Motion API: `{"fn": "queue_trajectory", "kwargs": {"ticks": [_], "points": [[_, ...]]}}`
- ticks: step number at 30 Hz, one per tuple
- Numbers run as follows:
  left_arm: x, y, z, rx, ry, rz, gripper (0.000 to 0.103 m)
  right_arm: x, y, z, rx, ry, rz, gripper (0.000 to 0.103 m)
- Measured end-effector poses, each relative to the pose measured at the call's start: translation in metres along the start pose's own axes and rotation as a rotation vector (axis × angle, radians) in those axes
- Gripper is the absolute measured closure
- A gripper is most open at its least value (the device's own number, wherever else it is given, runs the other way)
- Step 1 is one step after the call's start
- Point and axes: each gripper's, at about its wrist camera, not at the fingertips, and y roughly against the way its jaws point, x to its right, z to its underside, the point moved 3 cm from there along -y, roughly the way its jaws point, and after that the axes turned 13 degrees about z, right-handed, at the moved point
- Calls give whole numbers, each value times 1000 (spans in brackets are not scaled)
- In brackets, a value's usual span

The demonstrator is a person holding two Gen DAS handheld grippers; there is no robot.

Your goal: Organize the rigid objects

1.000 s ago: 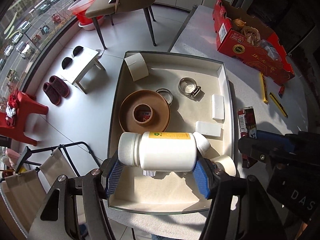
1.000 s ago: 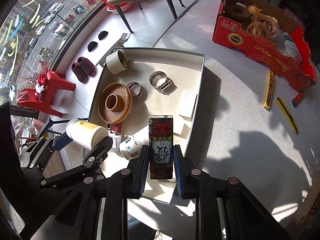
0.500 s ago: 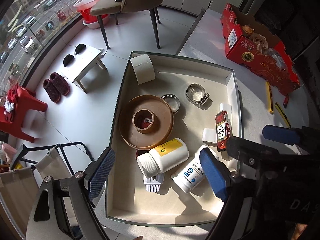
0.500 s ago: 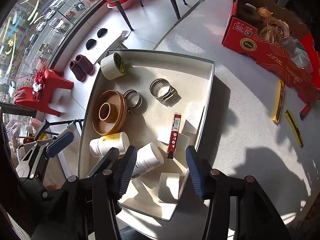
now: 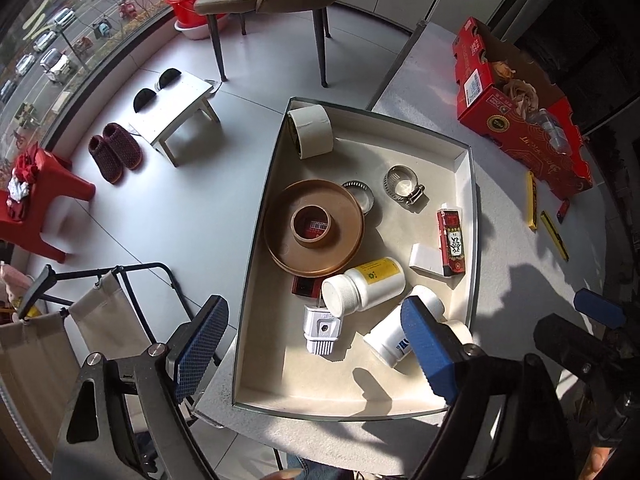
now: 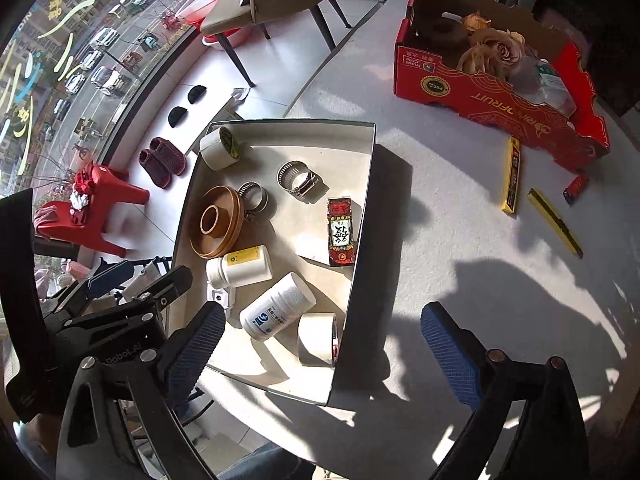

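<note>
Two hand-held grippers, both pointing down over a shallow tray [image 5: 466, 160] on a pale worktop [image 6: 460, 240]. Left hand-held gripper [image 5: 316, 352] released, blue pads spread wide, grasping nothing. Right hand-held gripper [image 6: 324, 348] with jaws opening, nothing between them but tray rim and worktop.

Just ahead of the left hand-held gripper, inside the tray: two white bottles lying on their sides, one with a yellow label [image 5: 366, 284], one with a blue label [image 5: 394, 338] touching it; one white plug [image 5: 322, 328] under the yellow-labelled bottle. Farther ahead: one brown disc [image 5: 316, 232], two metal hose clamps [image 5: 402, 184], one red slim box [image 5: 452, 240] beside one white block [image 5: 426, 260]. Two rolls of pale tape: one at the far corner [image 5: 310, 130], one at the near right corner [image 6: 318, 338].

Beyond the tray, to the right of the right hand-held gripper: one red carton [image 6: 500, 92], two yellow sticks [image 6: 512, 176], one small red item [image 6: 576, 188].
</note>
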Motion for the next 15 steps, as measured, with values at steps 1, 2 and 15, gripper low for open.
{"fn": "queue_trajectory", "kwargs": {"ticks": [1,2,15], "points": [[1,0,3,-7,-14,-17,13,1,1,3,-1,-9,-10,1],[2,1,5,-10,-25,-23,13,1,3,7,-8,-16,-16,1],[11,10,26,-29,-64,-59,13,-12,7,34,-21,-5,-11,1]]}}
